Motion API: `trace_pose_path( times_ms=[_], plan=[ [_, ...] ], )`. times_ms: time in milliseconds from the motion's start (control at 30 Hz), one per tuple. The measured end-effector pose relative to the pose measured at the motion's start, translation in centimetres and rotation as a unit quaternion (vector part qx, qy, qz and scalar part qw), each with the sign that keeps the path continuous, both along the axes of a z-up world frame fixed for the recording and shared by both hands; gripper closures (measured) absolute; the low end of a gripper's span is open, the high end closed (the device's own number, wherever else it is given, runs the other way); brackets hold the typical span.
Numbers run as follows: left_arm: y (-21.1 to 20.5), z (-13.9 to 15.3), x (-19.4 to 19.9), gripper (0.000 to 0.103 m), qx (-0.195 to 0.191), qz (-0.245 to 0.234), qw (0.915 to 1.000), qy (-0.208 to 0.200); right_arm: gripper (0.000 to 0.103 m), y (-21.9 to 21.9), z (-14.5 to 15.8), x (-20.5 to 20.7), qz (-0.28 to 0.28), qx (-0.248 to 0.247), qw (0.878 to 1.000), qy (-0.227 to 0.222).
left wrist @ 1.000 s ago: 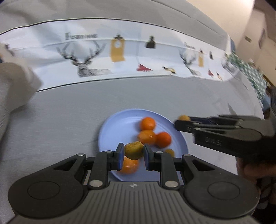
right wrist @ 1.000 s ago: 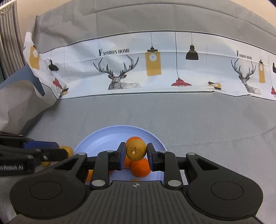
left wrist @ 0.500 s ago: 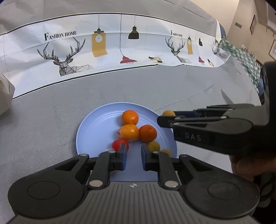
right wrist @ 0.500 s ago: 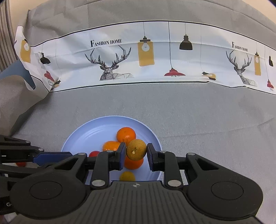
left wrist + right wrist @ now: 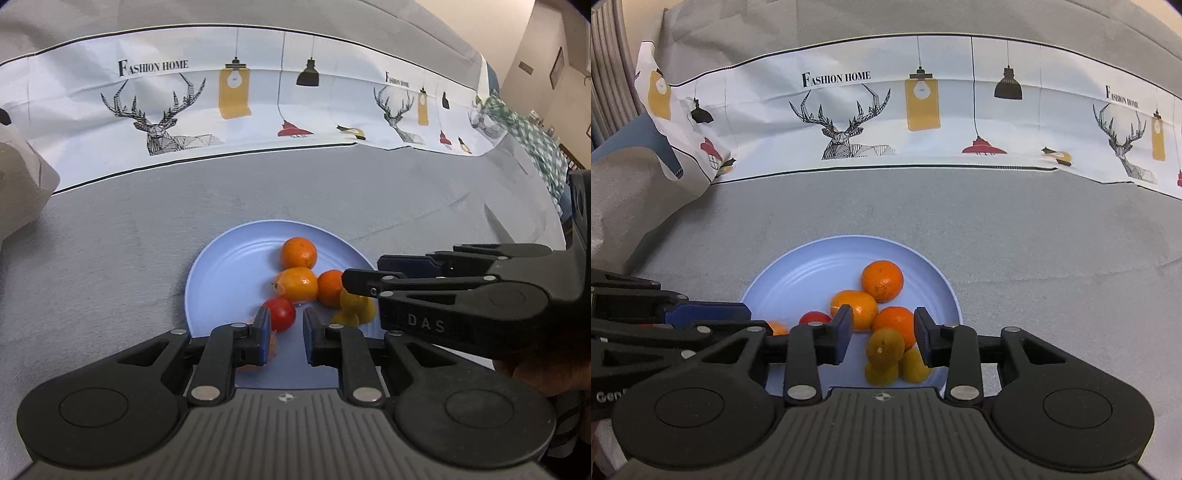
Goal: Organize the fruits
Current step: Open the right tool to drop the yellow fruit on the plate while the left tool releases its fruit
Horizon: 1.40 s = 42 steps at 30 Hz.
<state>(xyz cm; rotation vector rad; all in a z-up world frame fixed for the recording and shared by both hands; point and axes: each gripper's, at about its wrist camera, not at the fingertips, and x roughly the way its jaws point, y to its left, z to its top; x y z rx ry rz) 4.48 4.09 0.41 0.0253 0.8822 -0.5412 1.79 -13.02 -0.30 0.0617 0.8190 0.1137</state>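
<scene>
A light blue plate [image 5: 229, 280] [image 5: 798, 280] on the grey cloth holds three oranges [image 5: 299, 253] [image 5: 882, 280], a red tomato [image 5: 279, 314] [image 5: 814, 317] and small yellow fruits [image 5: 356, 301] [image 5: 914, 363]. My left gripper [image 5: 287, 334] hovers over the plate's near edge, its narrow gap empty, with the tomato just beyond its tips. My right gripper [image 5: 882, 338] is over the plate's right side with its jaws opening. A yellow-brown fruit [image 5: 885, 347] lies loose between and below the pads, resting on the yellow fruits. Each gripper also appears side-on in the other's view [image 5: 369, 280] [image 5: 701, 317].
The grey tablecloth [image 5: 1034, 258] spreads around the plate. A white band printed with deer and lamps [image 5: 923, 110] crosses behind it. Bunched cloth rises at the left [image 5: 18, 192]. A green checked fabric [image 5: 535, 147] lies far right, and chair slats [image 5: 605, 74] stand far left.
The left gripper held a yellow-green fruit a second ago; its gap now holds nothing. The right gripper's jaws have parted, and its yellow-brown fruit has dropped onto the plate.
</scene>
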Motion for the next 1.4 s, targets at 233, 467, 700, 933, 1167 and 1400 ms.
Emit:
trace_pose_path(
  times_ms=[233, 467, 700, 933, 1167, 1400],
  plan=[
    [0.2, 0.1, 0.0, 0.083, 0.0, 0.005, 1.0, -0.001, 0.064, 0.0, 0.0, -0.1, -0.003, 0.0, 1.0, -0.001],
    [0.2, 0.2, 0.0, 0.083, -0.001, 0.007, 1.0, -0.001, 0.064, 0.2, -0.1, -0.1, 0.0, -0.001, 1.0, -0.001],
    [0.2, 0.2, 0.0, 0.083, -0.001, 0.006, 1.0, -0.001, 0.064, 0.3, 0.0, -0.1, 0.001, -0.002, 1.0, -0.003],
    [0.3, 0.2, 0.0, 0.083, -0.001, 0.006, 1.0, -0.002, 0.064, 0.4, 0.0, -0.1, 0.002, -0.003, 1.0, -0.004],
    [0.3, 0.3, 0.1, 0.083, -0.003, 0.007, 1.0, -0.004, 0.064, 0.5, 0.0, -0.1, 0.002, -0.004, 1.0, -0.005],
    [1.2, 0.8, 0.1, 0.083, -0.002, 0.016, 0.9998, -0.008, 0.064, 0.7, 0.5, -0.2, 0.002, -0.004, 1.0, -0.013]
  ],
)
